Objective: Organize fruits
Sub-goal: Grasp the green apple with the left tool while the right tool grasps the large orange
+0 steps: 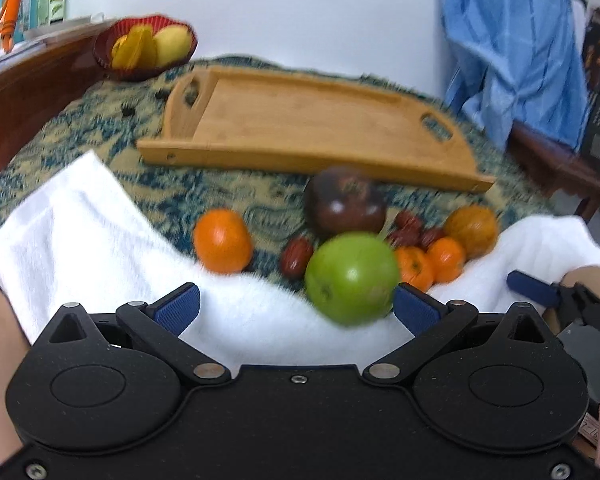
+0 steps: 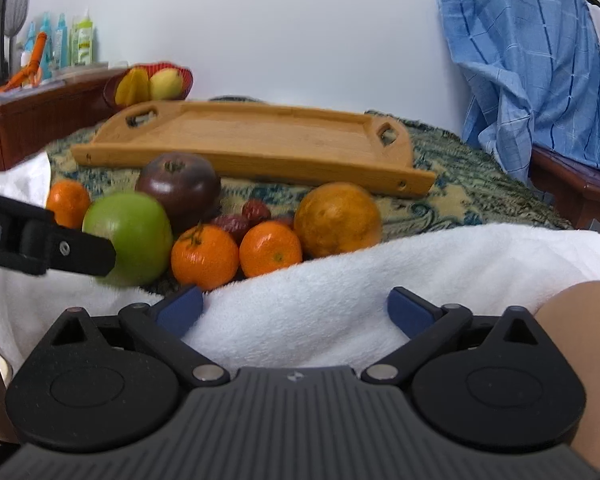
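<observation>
table (image 1: 112, 140): patterned blue-tan cloth, everything sits on it.
towel (image 2: 340, 292): white, bunched along the near edge, in front of the fruit pile; both tools are over it.
tray (image 1: 300, 120): wooden, two handle cutouts, bare inside, behind the fruit. Likely the target, judging from the task.
basket (image 1: 100, 52): red, back left, already holds yellow fruit. Could be a second target, can't tell.
left gripper (image 1: 296, 306): fingers spread wide, nothing pinched. Right pad just beside the apple, left pad well apart from it.
right gripper (image 2: 294, 306): fingers spread, over the towel, holding nothing; fruit ahead of it.
apple (image 1: 352, 278): green, nearest the left gripper, blurred, front of the pile at the towel edge.
dark fruit (image 1: 346, 200): purple-brown, round, behind the apple.
big orange (image 2: 338, 220): dull skin, right end of the pile.
lone orange (image 1: 222, 240): left of the pile, apart from the rest.
small oranges (image 2: 240, 256): two, side by side, between apple and big orange.
dates (image 2: 256, 210): small, red, tucked among the pile; count unclear.
step: judged as the left gripper lining up on the apple, not yet gripped.
how: shift the gripper right so the apple sits centred between the pads, push forward to its widest part, then close gently. Round and smooth, may roll or squirt out if caught off-centre.
risk: neighbours touch the apple; nudging may scatter the oranges and dates.
</observation>
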Demonstrator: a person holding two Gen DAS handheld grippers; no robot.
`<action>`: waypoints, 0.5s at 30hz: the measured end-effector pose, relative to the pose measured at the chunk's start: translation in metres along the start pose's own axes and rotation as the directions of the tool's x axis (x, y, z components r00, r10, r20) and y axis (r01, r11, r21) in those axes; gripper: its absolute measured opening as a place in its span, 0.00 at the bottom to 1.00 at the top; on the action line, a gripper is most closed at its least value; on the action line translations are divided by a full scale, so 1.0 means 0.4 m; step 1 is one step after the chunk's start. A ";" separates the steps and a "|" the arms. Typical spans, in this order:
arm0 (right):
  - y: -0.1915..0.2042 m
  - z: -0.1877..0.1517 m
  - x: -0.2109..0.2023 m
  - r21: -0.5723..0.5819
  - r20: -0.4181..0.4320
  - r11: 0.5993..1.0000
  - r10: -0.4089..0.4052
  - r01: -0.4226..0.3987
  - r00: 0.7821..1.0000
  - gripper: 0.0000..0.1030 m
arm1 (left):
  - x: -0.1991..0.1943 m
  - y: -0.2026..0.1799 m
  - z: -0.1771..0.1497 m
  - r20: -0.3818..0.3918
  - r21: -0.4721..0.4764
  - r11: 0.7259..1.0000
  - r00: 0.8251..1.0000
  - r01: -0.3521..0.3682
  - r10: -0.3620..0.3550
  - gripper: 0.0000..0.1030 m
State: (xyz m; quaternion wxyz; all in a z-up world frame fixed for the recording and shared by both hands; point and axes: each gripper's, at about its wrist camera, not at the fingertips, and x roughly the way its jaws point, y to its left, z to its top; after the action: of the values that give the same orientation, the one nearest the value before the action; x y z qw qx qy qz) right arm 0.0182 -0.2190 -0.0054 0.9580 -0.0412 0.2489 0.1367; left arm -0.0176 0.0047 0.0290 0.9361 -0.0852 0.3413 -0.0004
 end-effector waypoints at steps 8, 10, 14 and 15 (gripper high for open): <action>-0.052 0.048 -0.043 0.020 0.052 1.000 0.017 -0.018 0.999 0.93 | -0.001 -0.021 0.017 -0.012 0.023 1.000 1.000 0.007 -0.007 0.81; -0.071 0.062 -0.046 0.028 0.052 0.999 0.020 -0.021 0.998 0.87 | -0.002 -0.029 0.014 -0.012 0.030 0.999 1.000 0.014 -0.014 0.81; -0.099 0.079 -0.035 0.038 0.046 0.998 0.045 -0.047 0.998 0.72 | 0.003 -0.049 0.011 -0.018 0.051 0.998 1.000 0.020 -0.019 0.65; -0.103 0.081 -0.030 0.043 0.042 0.998 0.053 -0.055 0.998 0.66 | 0.006 -0.054 0.011 -0.021 0.053 0.998 0.999 0.027 -0.026 0.62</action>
State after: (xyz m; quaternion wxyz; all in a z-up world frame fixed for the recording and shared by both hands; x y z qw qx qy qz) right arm 0.0347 -0.2568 0.0291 0.9595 -0.0107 0.2331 0.1577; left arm -0.0118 -0.0160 0.0342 0.9345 -0.0648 0.3492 -0.0228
